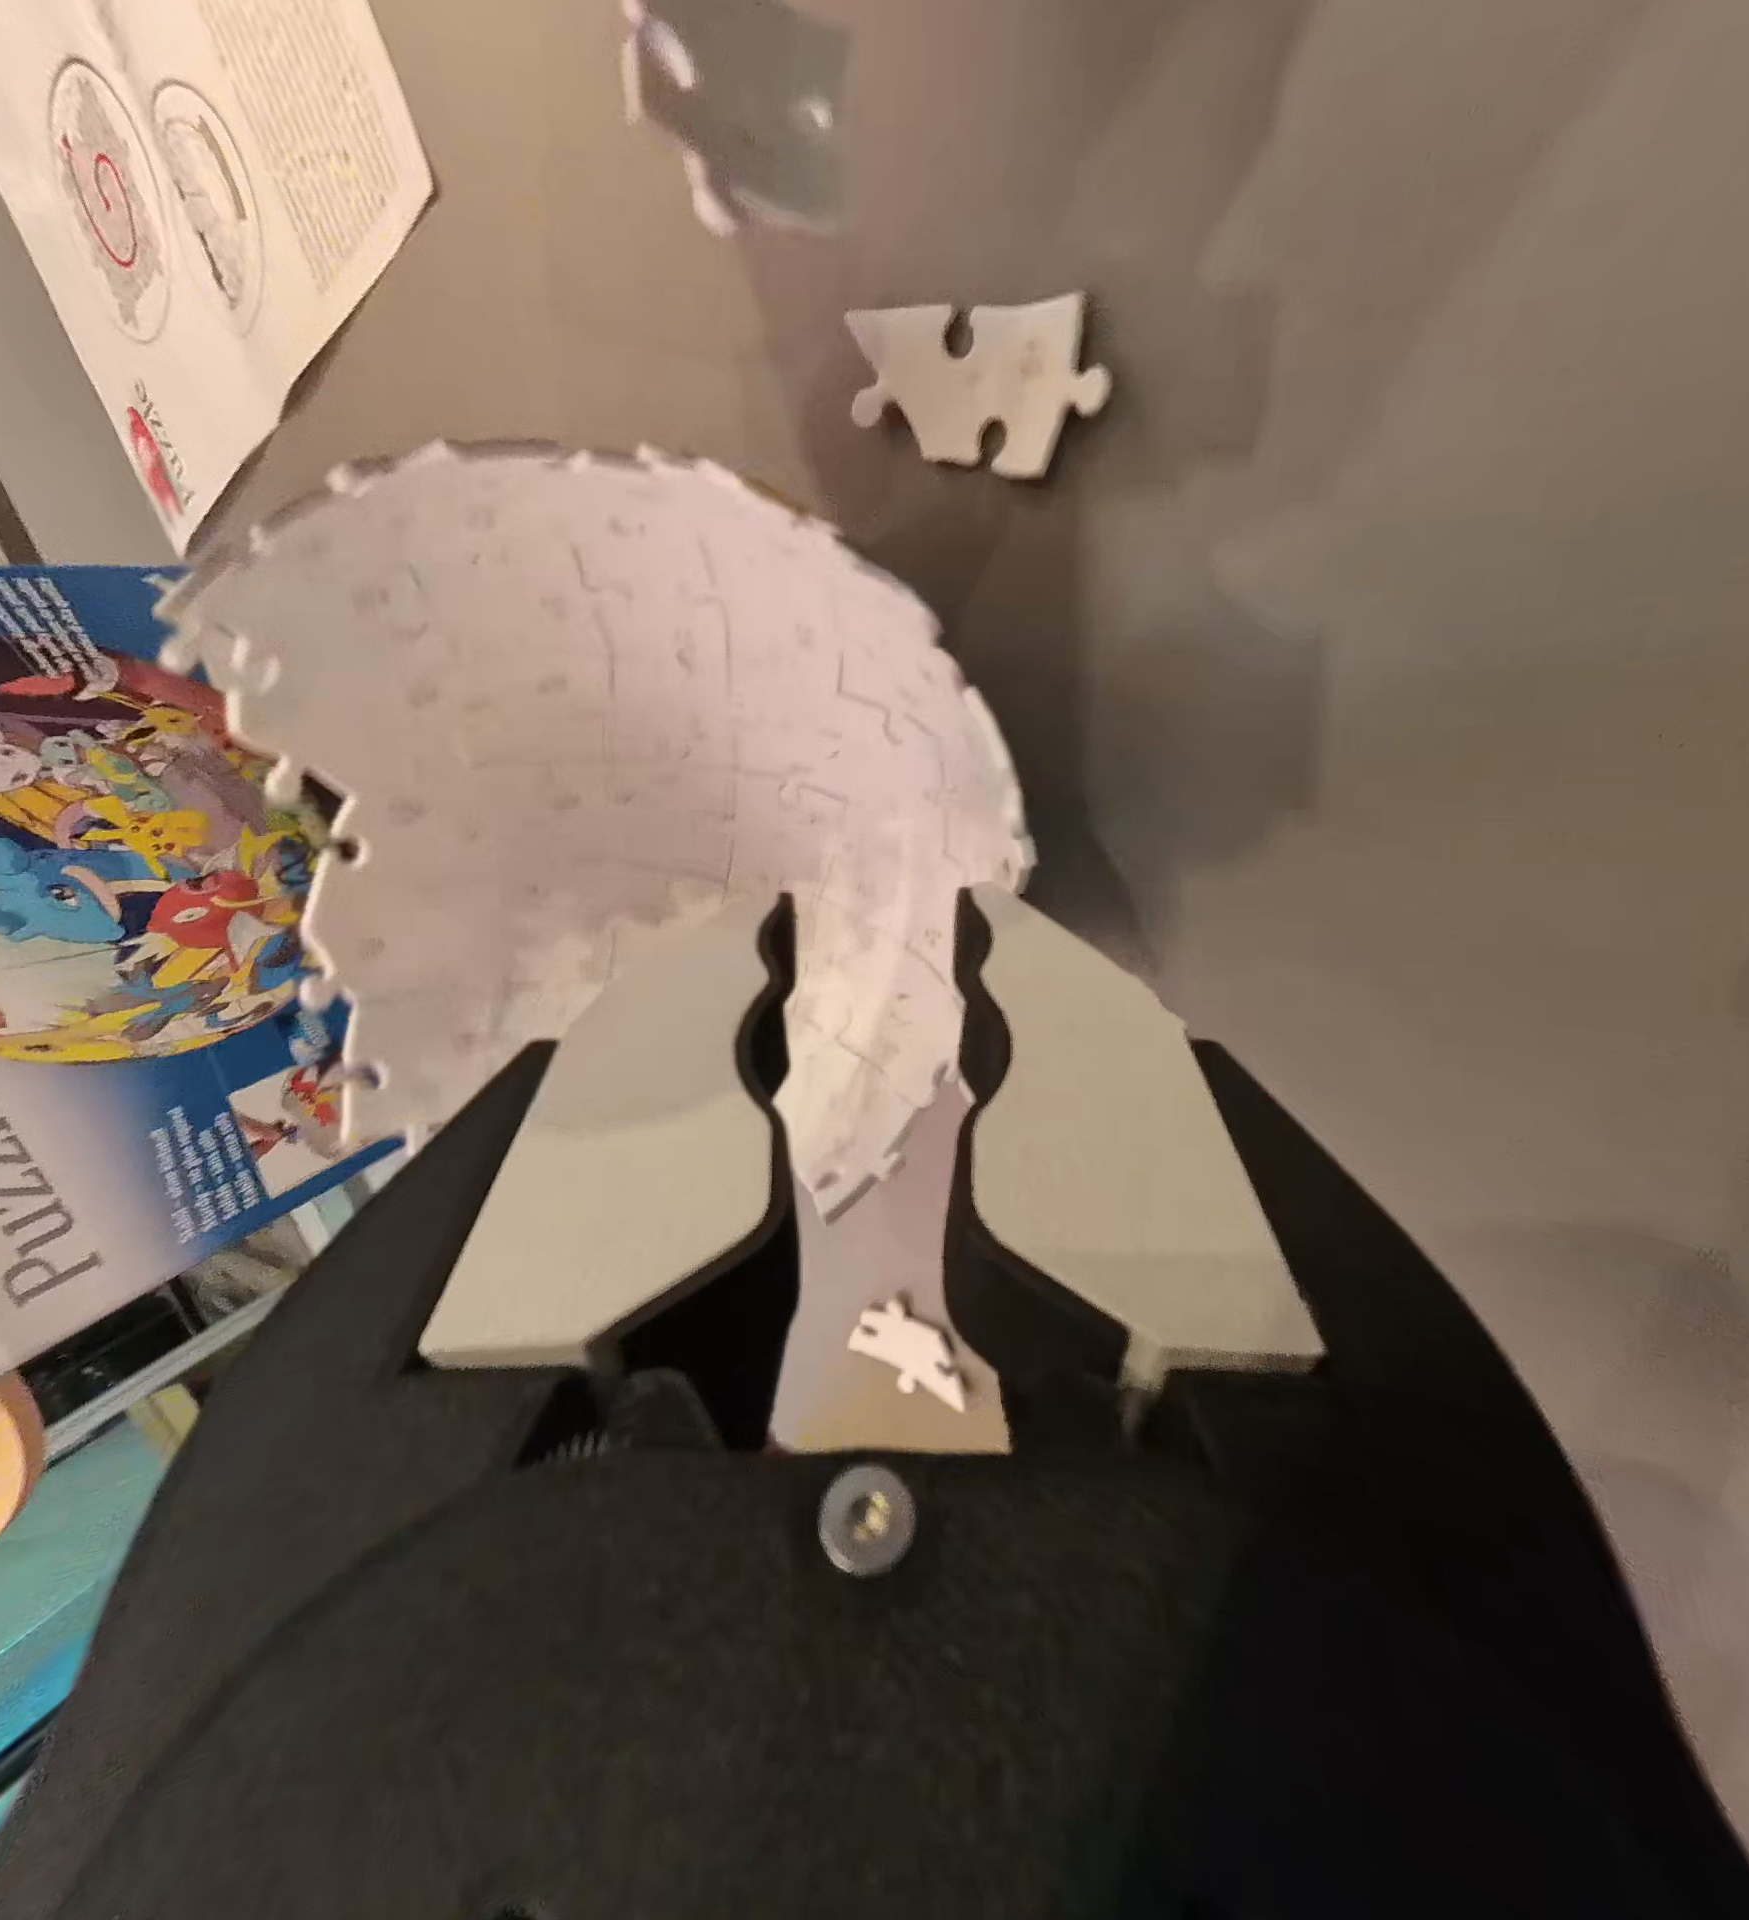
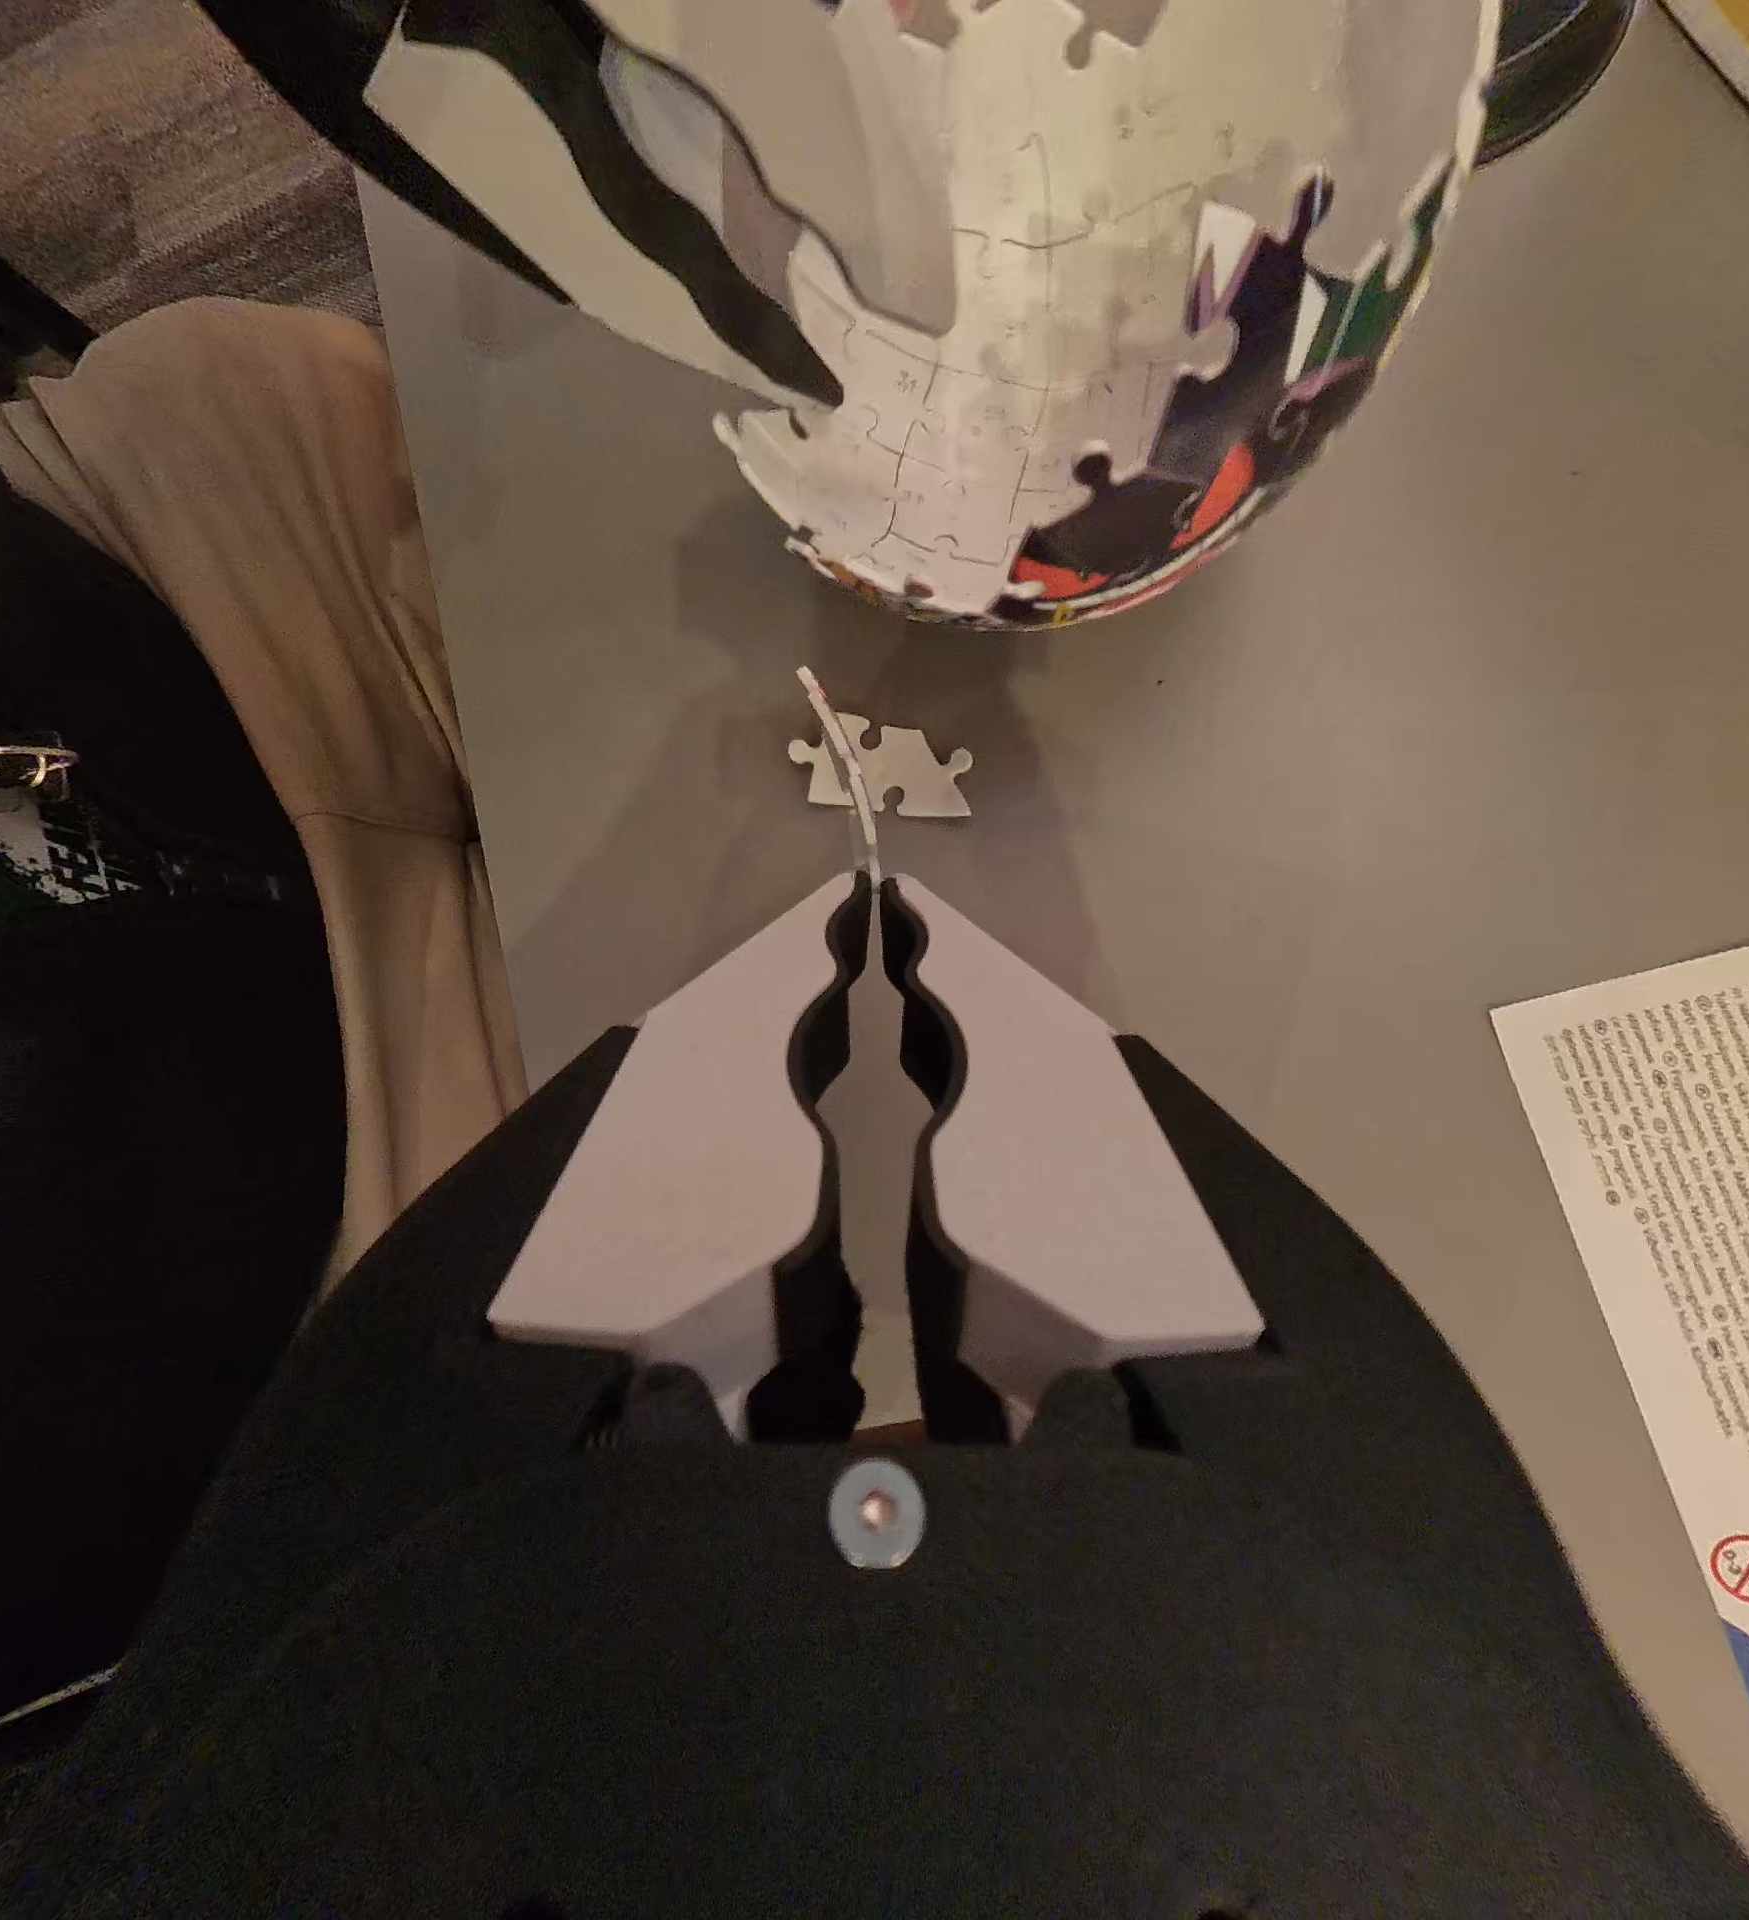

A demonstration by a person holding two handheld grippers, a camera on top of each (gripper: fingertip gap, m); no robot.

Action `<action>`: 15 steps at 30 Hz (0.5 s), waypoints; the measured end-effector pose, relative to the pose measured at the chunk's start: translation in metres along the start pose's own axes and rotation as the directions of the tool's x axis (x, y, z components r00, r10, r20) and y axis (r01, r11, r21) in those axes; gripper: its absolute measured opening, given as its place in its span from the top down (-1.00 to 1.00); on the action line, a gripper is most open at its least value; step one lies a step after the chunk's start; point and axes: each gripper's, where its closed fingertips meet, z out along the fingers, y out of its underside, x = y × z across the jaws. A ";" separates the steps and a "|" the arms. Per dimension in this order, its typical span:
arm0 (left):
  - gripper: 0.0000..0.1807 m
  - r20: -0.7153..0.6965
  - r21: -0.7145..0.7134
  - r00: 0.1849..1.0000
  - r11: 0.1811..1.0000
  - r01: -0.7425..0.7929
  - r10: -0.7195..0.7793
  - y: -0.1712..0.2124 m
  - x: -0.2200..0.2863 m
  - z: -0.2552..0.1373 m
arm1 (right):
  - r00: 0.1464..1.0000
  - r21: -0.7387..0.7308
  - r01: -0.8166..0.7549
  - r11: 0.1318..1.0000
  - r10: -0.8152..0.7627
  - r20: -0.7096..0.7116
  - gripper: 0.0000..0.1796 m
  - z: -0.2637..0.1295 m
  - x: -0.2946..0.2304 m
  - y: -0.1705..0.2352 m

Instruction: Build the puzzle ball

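The half-built puzzle ball (image 1: 641, 748) is an open shell with its white inner side showing. My left gripper (image 1: 880, 925) is shut on the shell's rim, which runs between the fingers. In the right wrist view the ball (image 2: 1057, 343) rests on the grey table (image 2: 1369, 831) with coloured outer faces at the right, and the left gripper (image 2: 813, 390) grips its near rim. My right gripper (image 2: 871, 883) is shut on a thin curved puzzle piece (image 2: 842, 769), seen edge-on, held just short of the ball. A loose white double piece (image 2: 911, 779) lies on the table below it.
The puzzle box (image 1: 70, 883) stands at the left and an instruction sheet (image 1: 195, 208) lies behind it. More loose pieces lie on the table (image 1: 984, 384) and a dark one farther off (image 1: 745, 114). A leaflet (image 2: 1680, 1299) lies at the right. A person's beige clothing (image 2: 257, 623) is beside the table's left edge. My hands' fingertips stand some 11 cm from each other.
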 end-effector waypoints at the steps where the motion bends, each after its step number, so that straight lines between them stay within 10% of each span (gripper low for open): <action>1: 0.69 -0.006 0.002 1.000 1.000 0.003 -0.003 -0.003 0.003 0.002 | 1.000 -0.001 -0.003 1.000 0.003 0.001 1.00 0.000 0.000 0.001; 15: 0.80 -0.072 -0.227 0.995 0.972 0.058 -0.076 -0.010 0.004 0.023 | 0.996 -0.011 -0.083 0.996 0.084 0.036 1.00 0.006 0.003 0.006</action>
